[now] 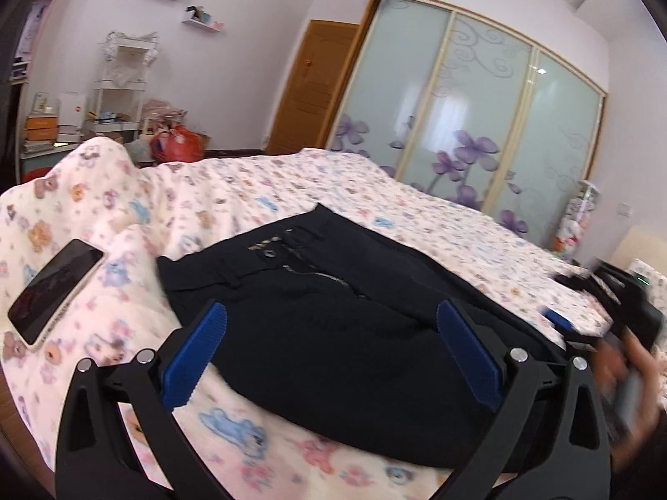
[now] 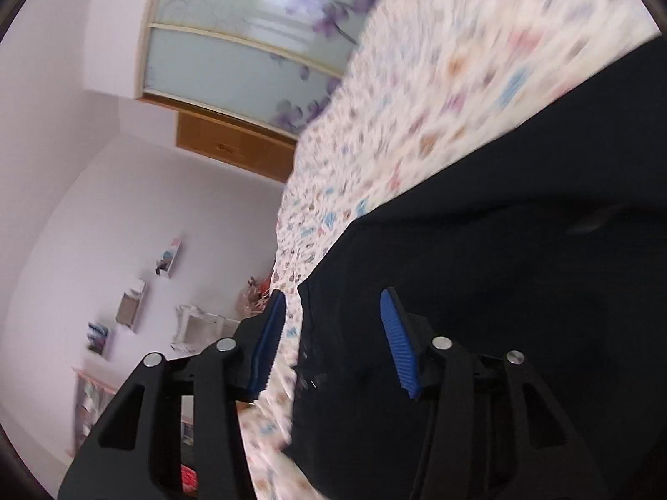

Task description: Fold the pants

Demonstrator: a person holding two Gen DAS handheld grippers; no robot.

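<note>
well, the pants (image 1: 333,312) lie in a dark, already doubled heap on the bed (image 1: 292,183), waistband and zip facing the far side, with a phone (image 1: 54,287) resting on the rumpled blanket (image 1: 83,191) off to the left. the left gripper (image 1: 331,348) hangs just above the near fold with its jaws wide and nothing between them. the right gripper (image 2: 333,341) is tilted hard on its side, jaws about half apart, empty; one pad (image 2: 398,341) sits over the dark cloth and the other over the sheet, so it straddles the edge without pinching it. from the left view that gripper is only a blur at the right edge, with a hand (image 1: 625,375) behind it. i'd guess the fold is well along and the next step is another fold or a tidy-up. to do it well, each gripper should take all layers of the edge at once, both corners should lift together and level, and the cloth should be laid over flat, clear of the phone, then smoothed.
</note>
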